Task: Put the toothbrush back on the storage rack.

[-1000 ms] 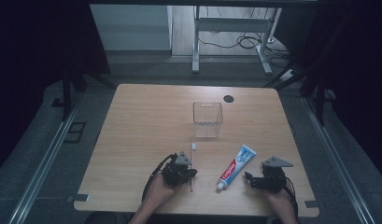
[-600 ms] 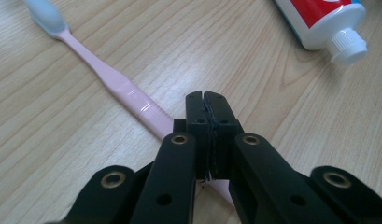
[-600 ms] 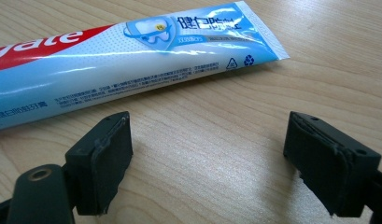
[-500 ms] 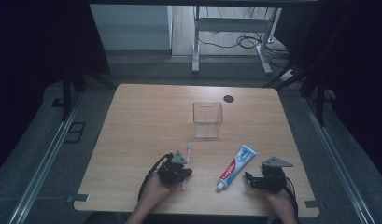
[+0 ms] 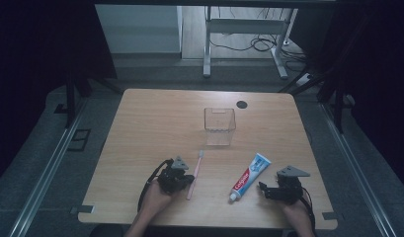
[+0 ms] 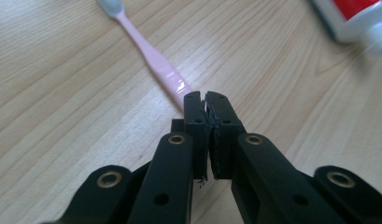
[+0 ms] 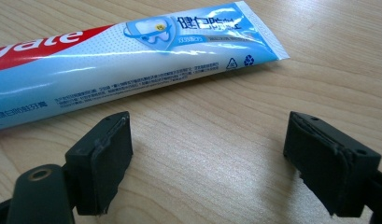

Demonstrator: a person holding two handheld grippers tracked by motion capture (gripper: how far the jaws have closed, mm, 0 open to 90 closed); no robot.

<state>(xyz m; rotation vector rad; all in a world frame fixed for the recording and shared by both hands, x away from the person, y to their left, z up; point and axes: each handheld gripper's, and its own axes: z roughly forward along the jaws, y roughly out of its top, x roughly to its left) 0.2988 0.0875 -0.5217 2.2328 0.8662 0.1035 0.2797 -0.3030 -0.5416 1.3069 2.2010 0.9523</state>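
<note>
A pink toothbrush [image 5: 196,169] [image 6: 151,56] lies on the wooden table [image 5: 140,128], head pointing away from the person. My left gripper [image 5: 190,179] [image 6: 206,98] is shut, its jaws pressed together. Their tips sit right at the middle of the toothbrush handle, which disappears behind them; nothing visibly parts the jaws. A blue, white and red toothpaste tube [image 5: 249,175] [image 7: 109,60] [image 6: 361,18] lies to the right, cap toward the front edge. My right gripper [image 5: 262,189] [image 7: 207,140] rests low on the table just right of the tube, open, with bare wood between its jaws.
A clear, empty plastic container [image 5: 220,121] stands upright near the table's middle, beyond the toothbrush. A small black disc [image 5: 242,104] sits near the far edge. Dark floor, rails and a desk frame surround the table.
My left gripper has slid left, uncovering most of the toothbrush handle it was over. The toothbrush, the tube and the right gripper have stayed put.
</note>
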